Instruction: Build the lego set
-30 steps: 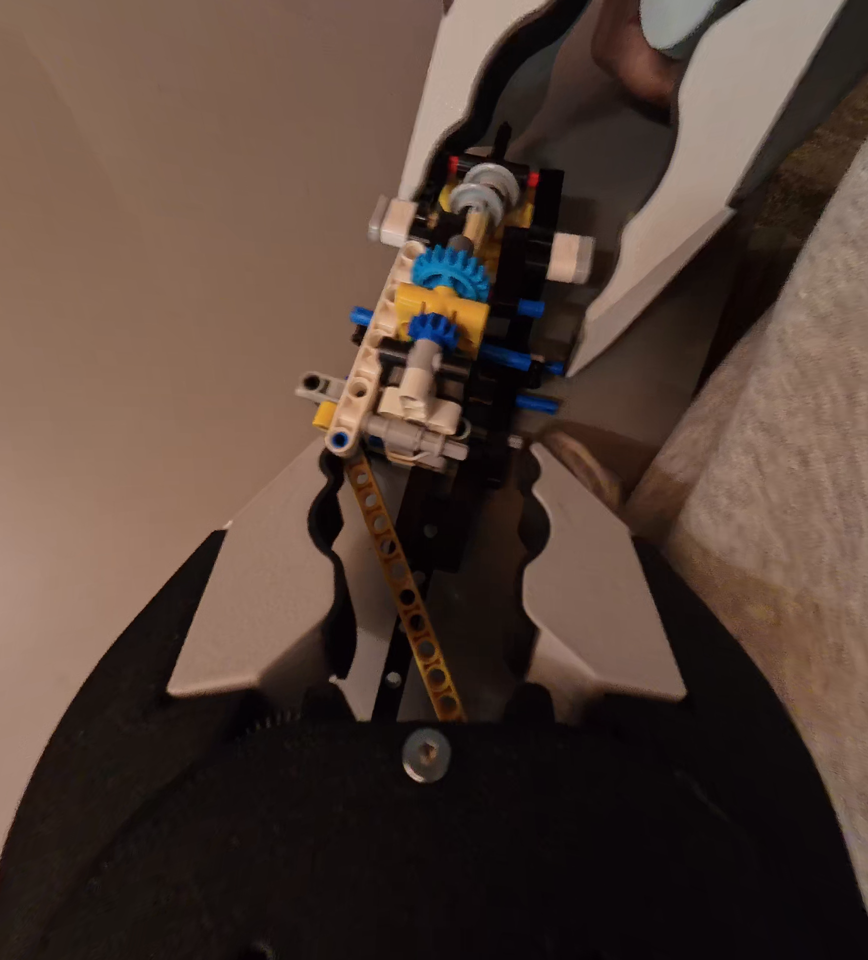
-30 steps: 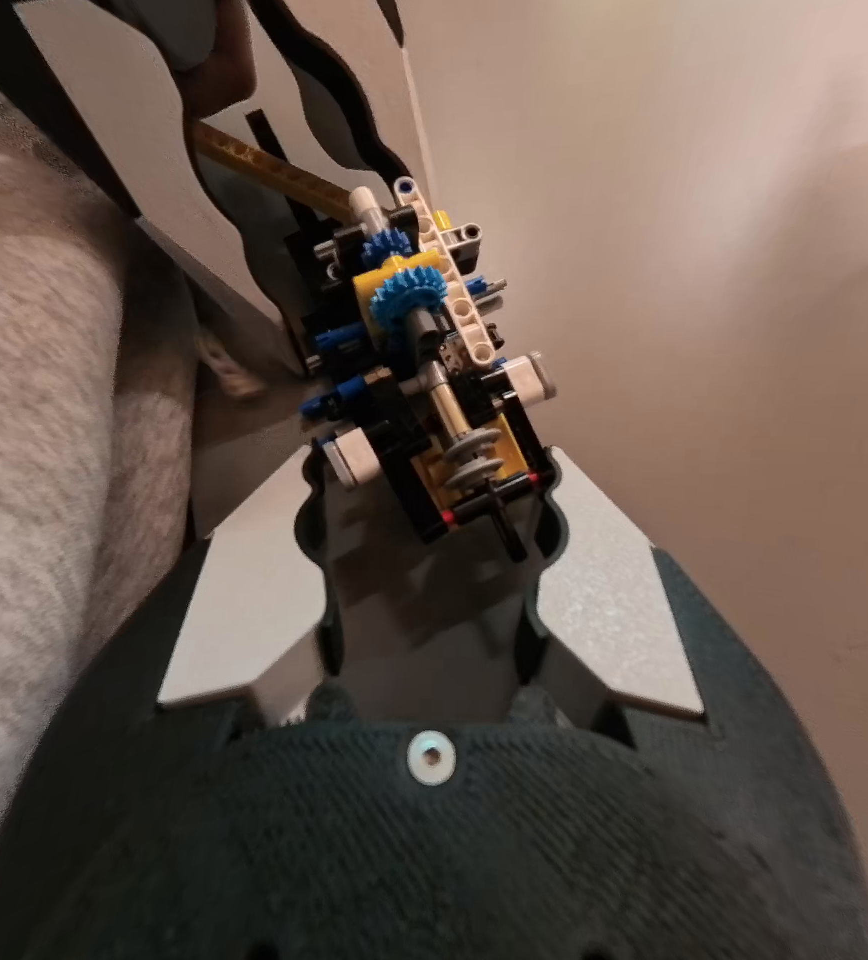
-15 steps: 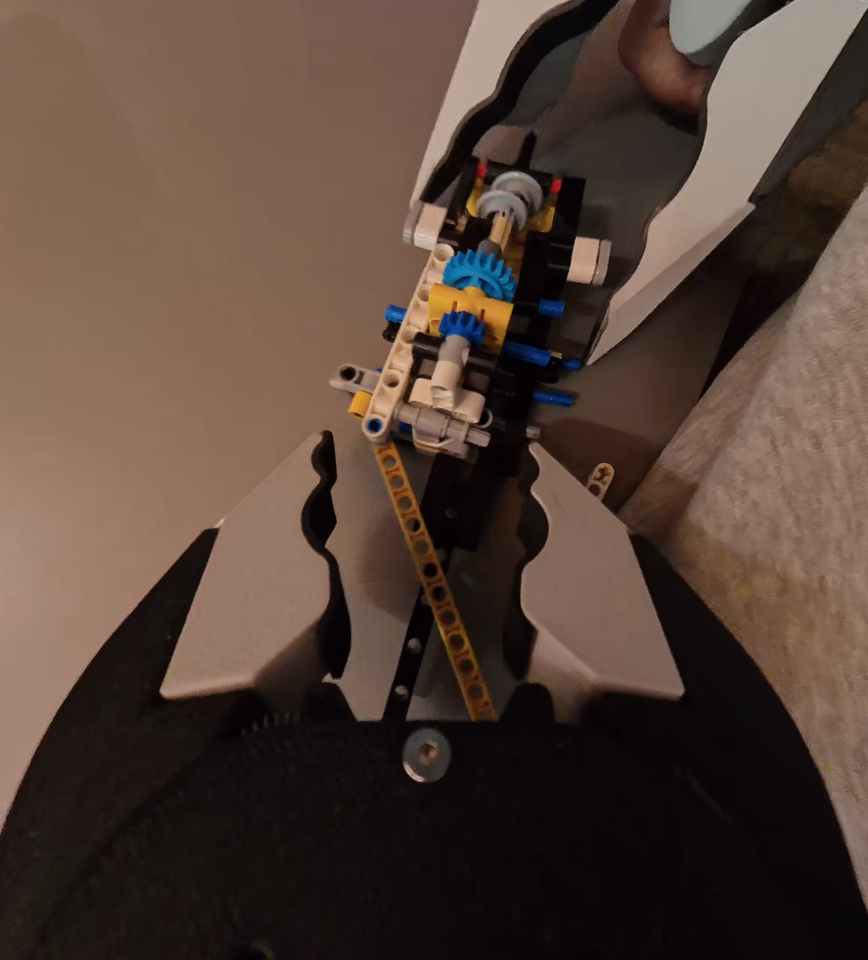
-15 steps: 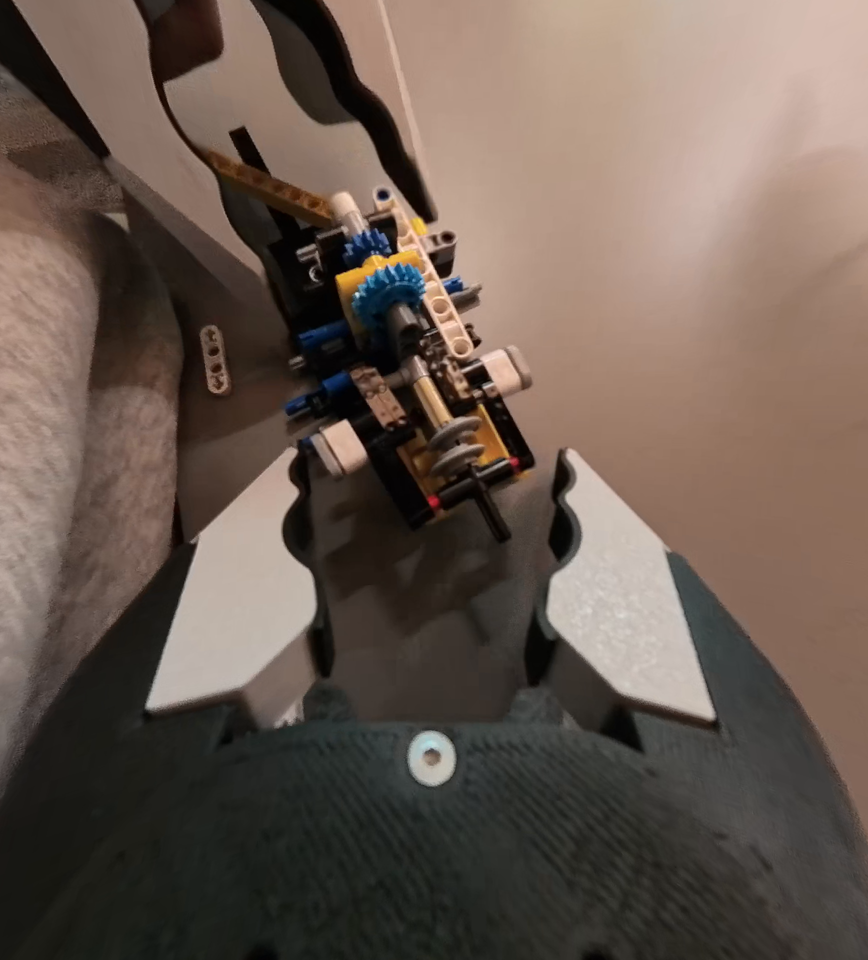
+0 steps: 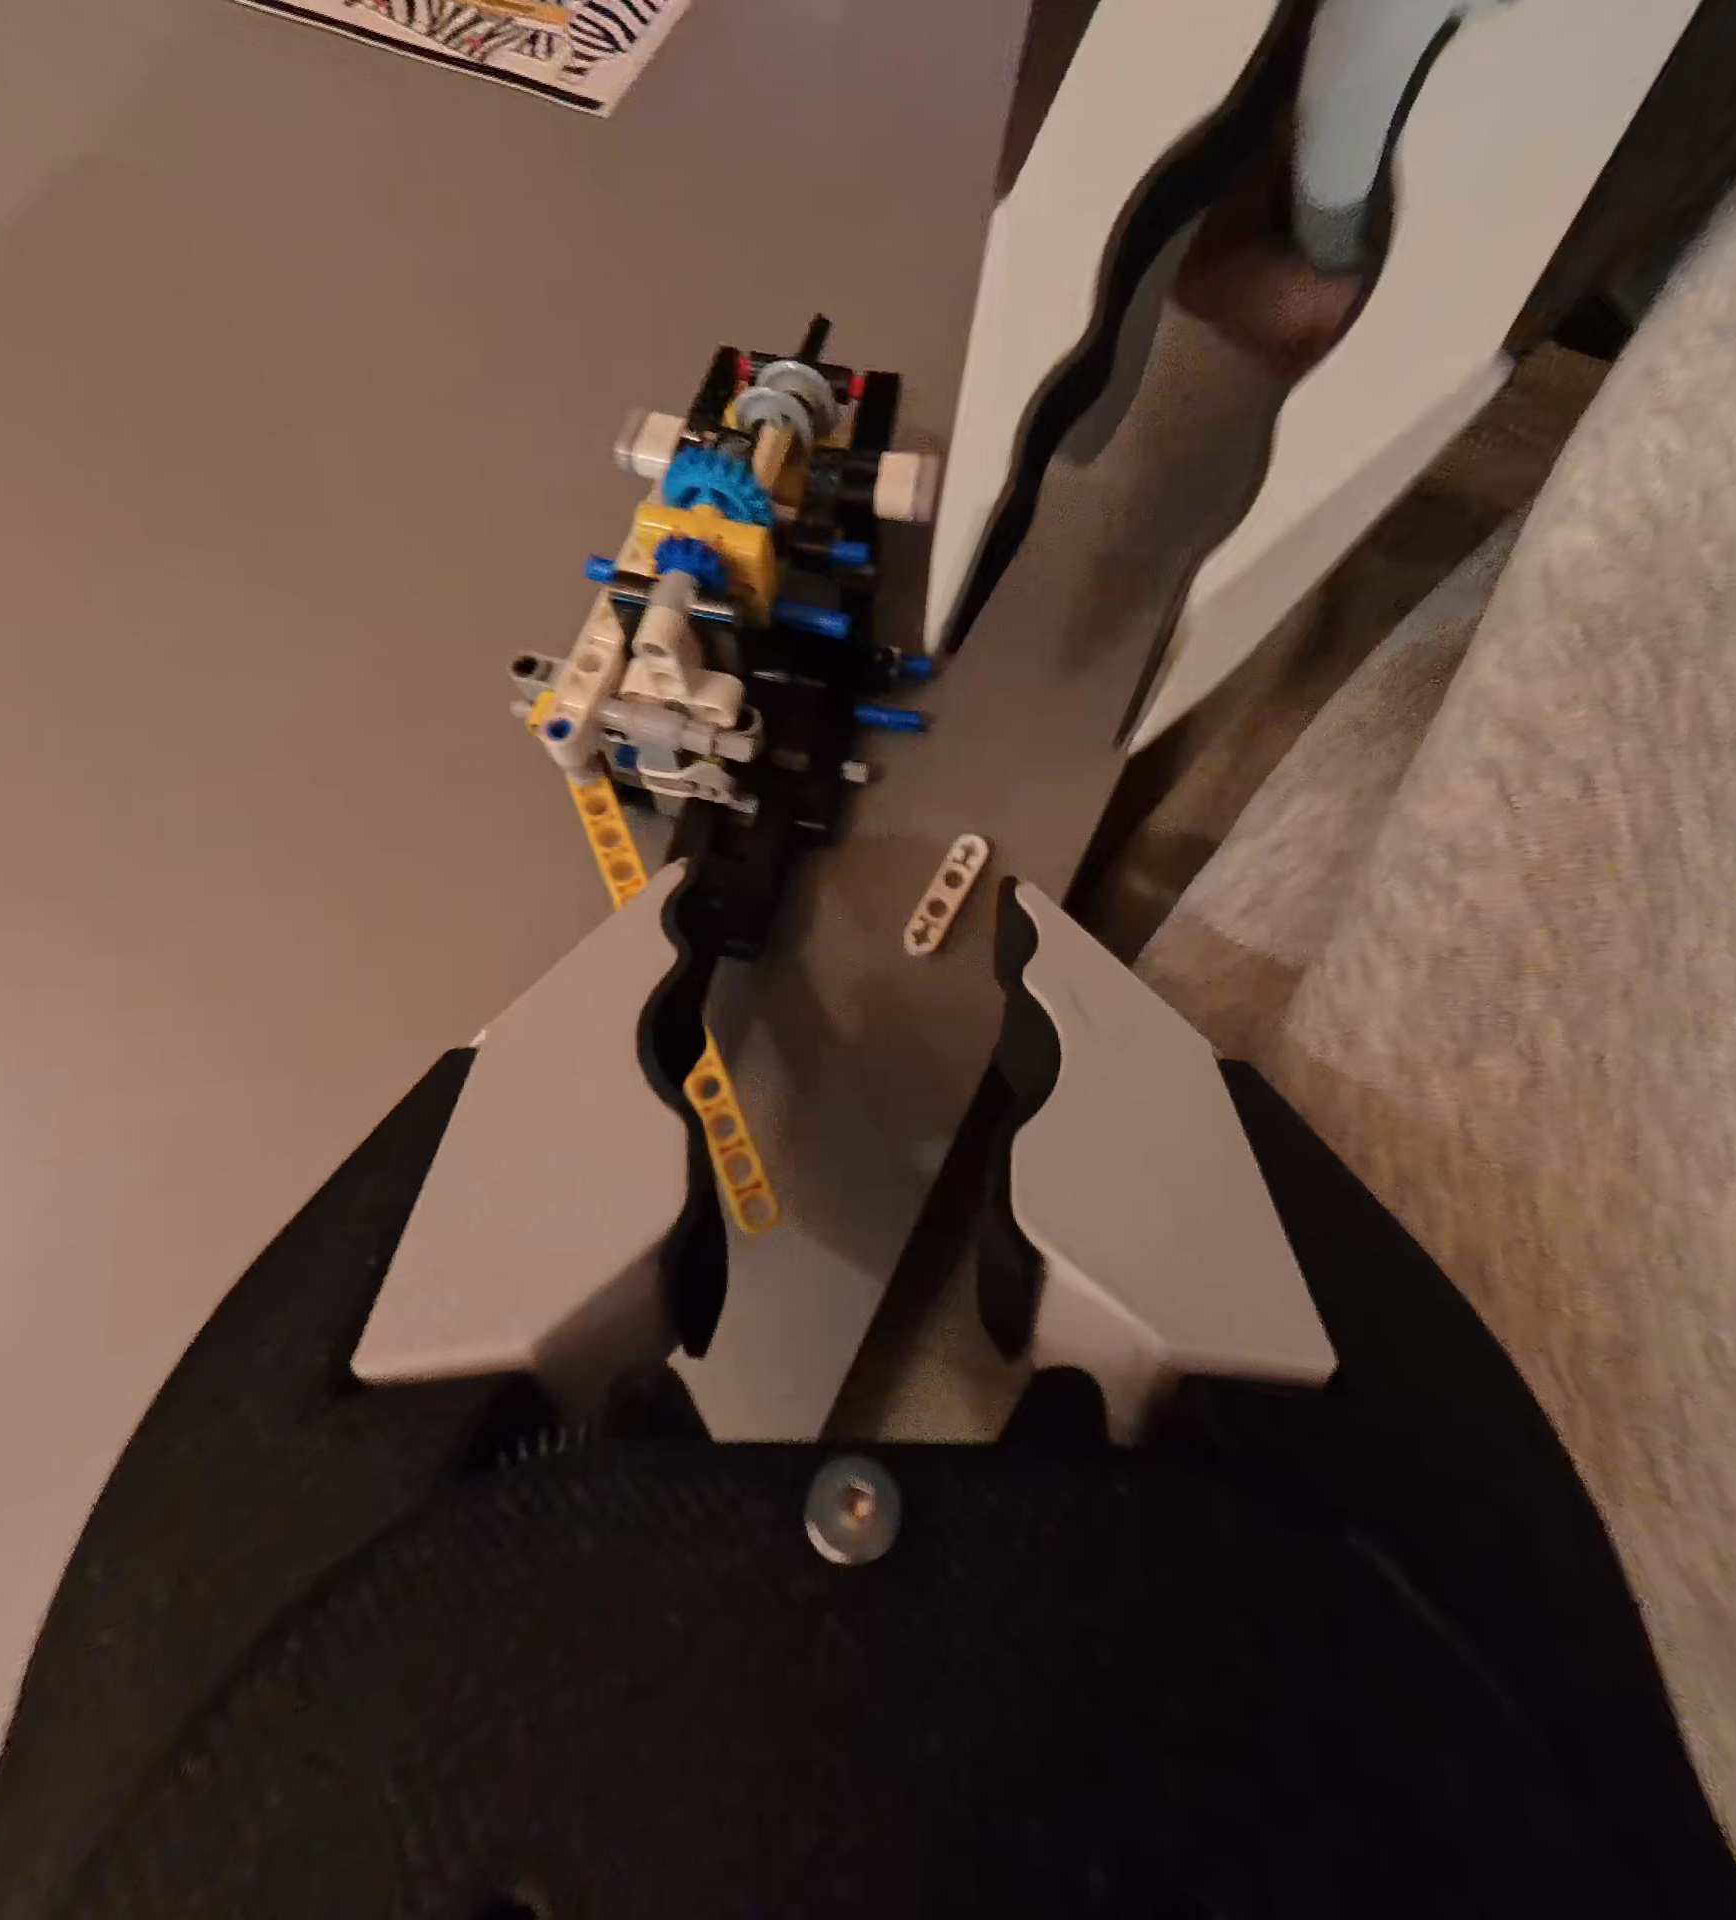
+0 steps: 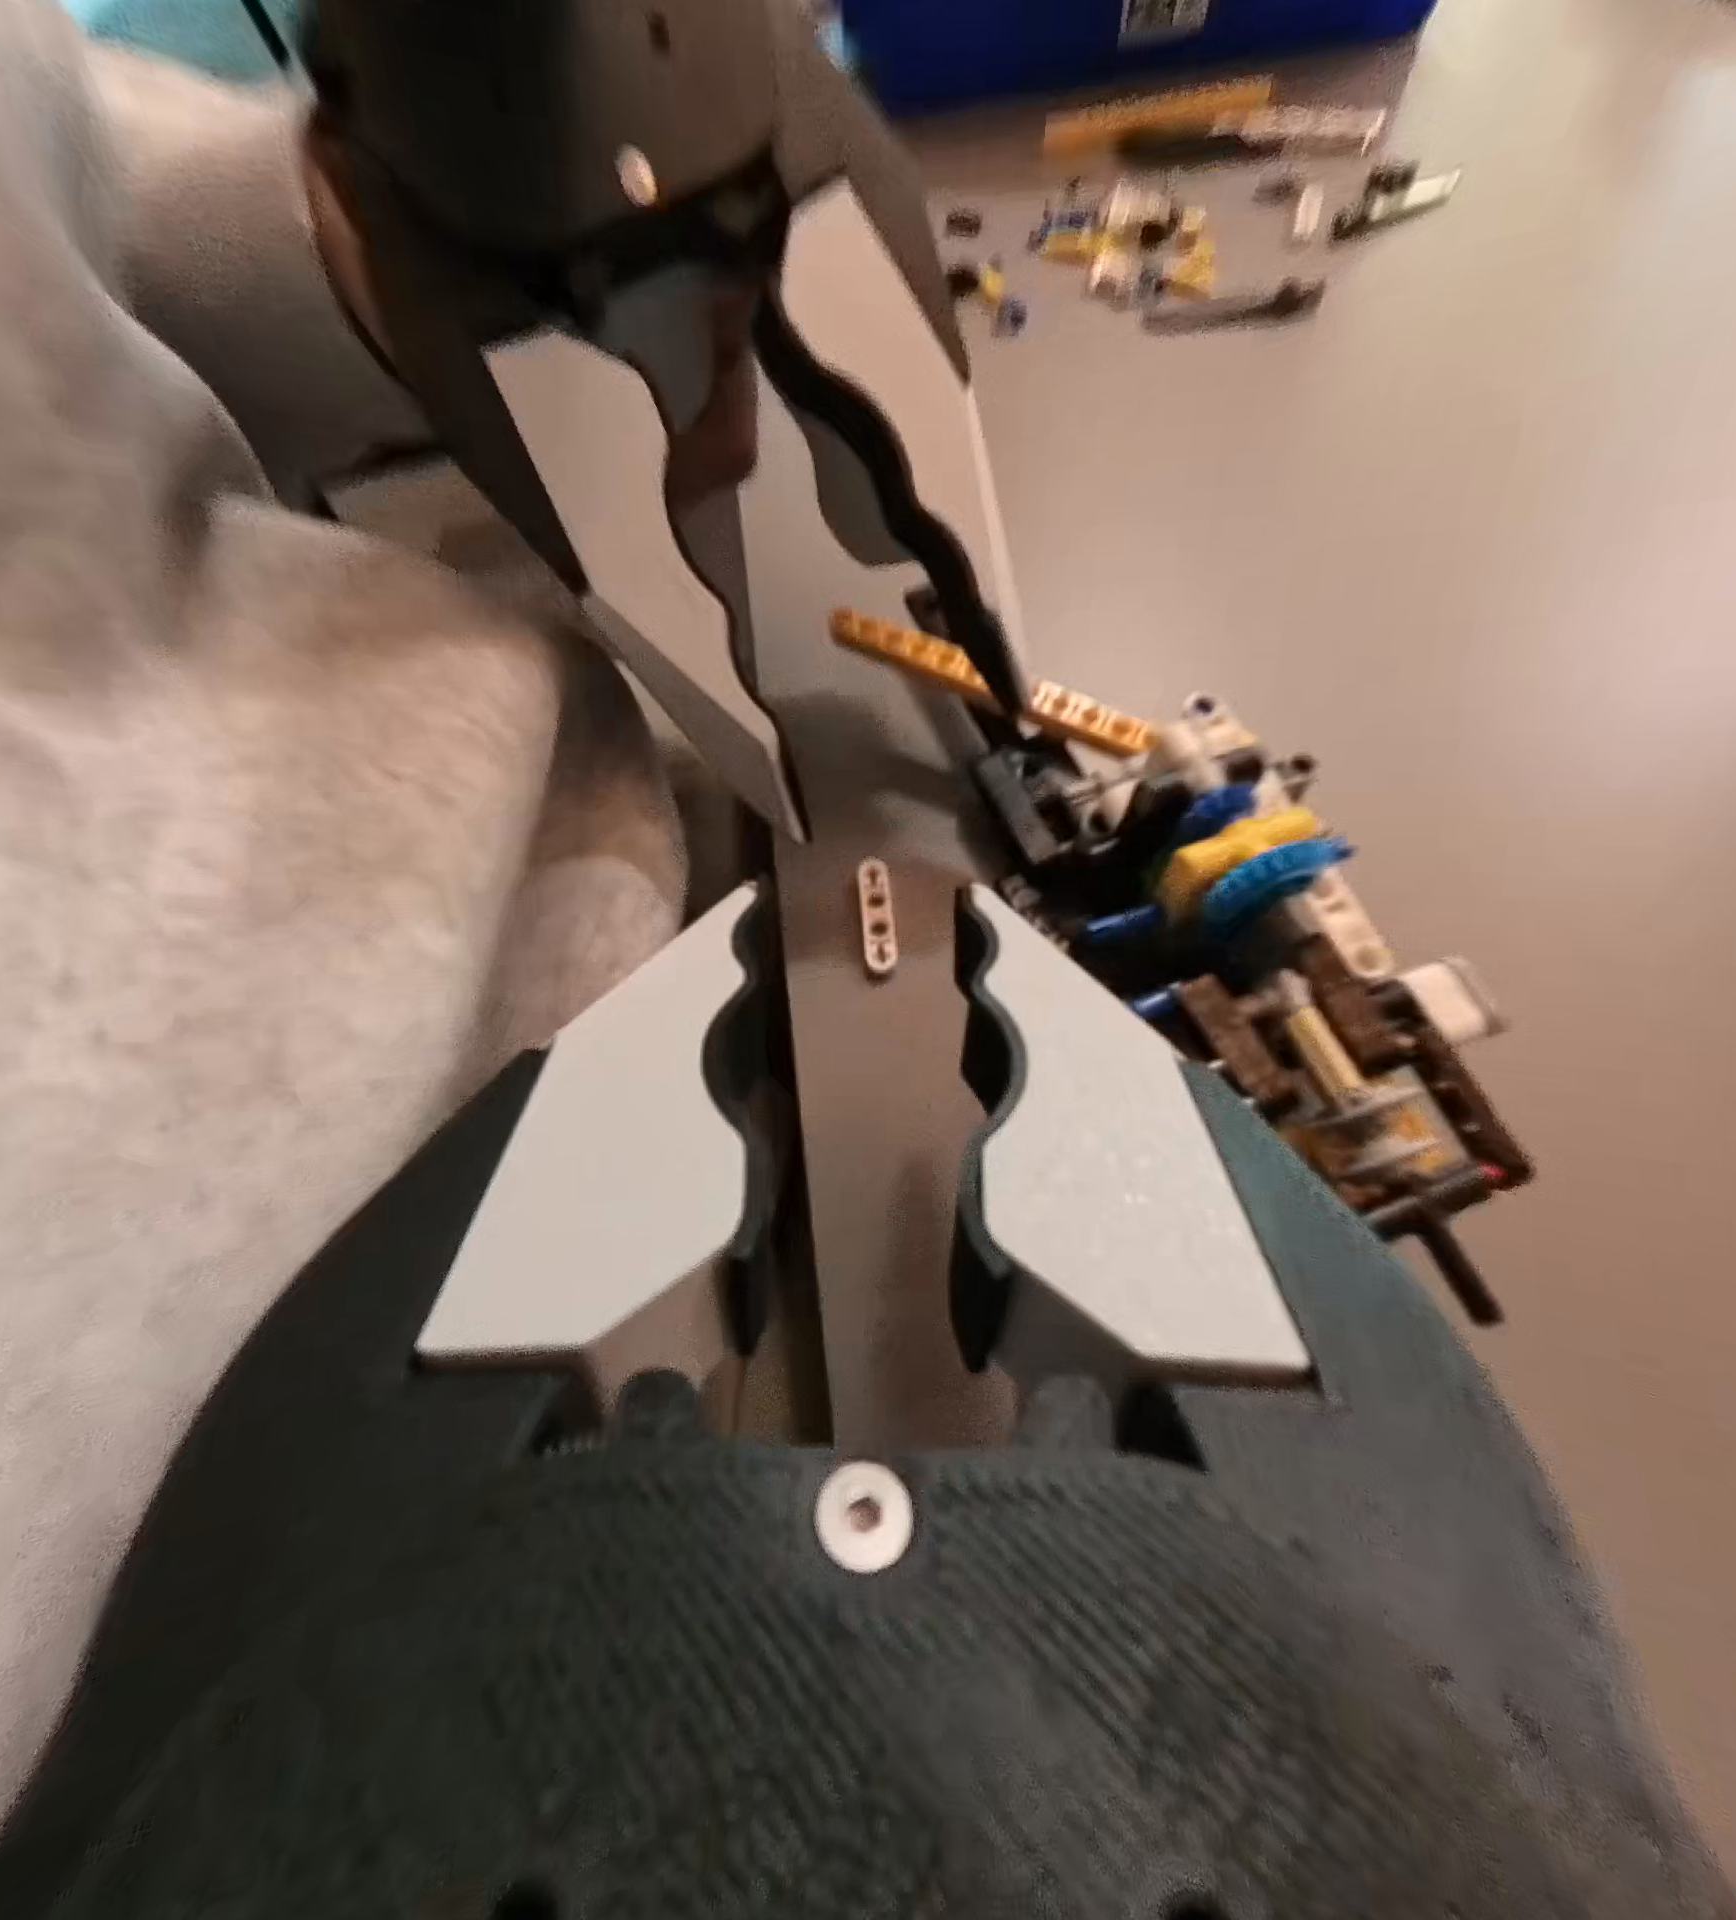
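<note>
Now the small tan beam lies just ahead of the empty, parted right gripper, beside the lego model.

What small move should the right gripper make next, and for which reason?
Probably ease the right gripper forward and down over the small beige beam, then close. Its jaws stand open and empty, the beam lies loose on the table right ahead between the fingertips, beside the lego model.

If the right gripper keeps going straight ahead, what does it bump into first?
Probably the small tan three-hole piece lying on the table just past the open jaws of the right gripper. Beyond it is the left gripper. Depth is hard to judge.
</note>
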`<state>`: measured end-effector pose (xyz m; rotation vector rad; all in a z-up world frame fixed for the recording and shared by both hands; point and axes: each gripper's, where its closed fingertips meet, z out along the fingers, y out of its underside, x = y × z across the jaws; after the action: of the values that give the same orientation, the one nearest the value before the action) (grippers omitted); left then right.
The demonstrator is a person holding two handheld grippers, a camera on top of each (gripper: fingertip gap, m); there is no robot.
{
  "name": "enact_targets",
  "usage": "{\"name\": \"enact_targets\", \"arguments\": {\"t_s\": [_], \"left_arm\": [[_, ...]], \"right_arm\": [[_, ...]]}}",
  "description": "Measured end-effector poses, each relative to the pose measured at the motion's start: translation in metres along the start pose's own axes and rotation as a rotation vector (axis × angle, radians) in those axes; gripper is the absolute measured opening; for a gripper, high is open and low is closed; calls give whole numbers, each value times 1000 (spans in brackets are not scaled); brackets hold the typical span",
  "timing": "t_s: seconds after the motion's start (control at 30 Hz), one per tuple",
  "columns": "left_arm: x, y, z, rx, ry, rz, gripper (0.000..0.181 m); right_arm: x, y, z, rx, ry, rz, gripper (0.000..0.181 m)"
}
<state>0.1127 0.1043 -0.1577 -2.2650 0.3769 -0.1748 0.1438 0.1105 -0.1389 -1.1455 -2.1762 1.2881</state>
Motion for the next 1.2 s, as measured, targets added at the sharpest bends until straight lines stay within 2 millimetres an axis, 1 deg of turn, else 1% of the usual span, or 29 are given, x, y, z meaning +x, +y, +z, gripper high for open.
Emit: {"name": "enact_targets", "arguments": {"t_s": [0.07, 0.17, 0.27, 0.3, 0.33, 0.37, 0.4, 0.47, 0.53, 0.67, 0.77, 0.87, 0.97, 1.07, 1.13, 1.2], "left_arm": [[7, 4, 0, -7, 9, 21, 51], [15, 6, 0, 2, 44, 35, 40], [17, 11, 3, -4, 63, 18, 39], [17, 13, 4, -10, 60, 21, 40], [18, 14, 6, -17, 58, 28, 39], [20, 15, 7, -24, 54, 39, 39], [20, 16, 9, -33, 46, 54, 39], [21, 18, 13, -50, 22, 89, 38], [22, 18, 15, -53, 2, 117, 36], [29, 10, 17, 1, 10, 166, 22], [35, 1, 14, 60, 21, 209, 14], [40, -3, 12, 90, 44, 234, 8], [43, -4, 12, 101, 71, 218, 4], [42, -6, 14, 102, 69, 175, 3], [42, -5, 18, 83, 71, 157, 3], [40, -1, 21, 58, 64, 151, 3]], "right_arm": [[1, 15, 14, -88, 45, -24, 35], [1, 21, 25, -116, 55, 2, 30], [2, 32, 34, -176, 67, 27, 30], [3, 32, 36, -173, 82, 21, 27], [1, 33, 37, -177, 79, 11, 19], [1, 33, 37, -182, 92, 4, 6], [0, 33, 38, -185, 95, -1, 6], [-3, 35, 36, -189, 86, 4, 6], [-7, 33, 32, -163, 48, 48, 6], [-15, 18, 17, -44, -95, 228, 6], [-16, 15, 7, 14, -197, 376, 6], [-18, 11, 0, 63, -281, 494, 6], [-12, 9, -3, 107, -281, 561, 5], [-9, 11, -4, 111, -245, 538, 5], [-5, 14, -5, 94, -178, 460, 7], [1, 17, -7, 71, -74, 321, 20]]}}
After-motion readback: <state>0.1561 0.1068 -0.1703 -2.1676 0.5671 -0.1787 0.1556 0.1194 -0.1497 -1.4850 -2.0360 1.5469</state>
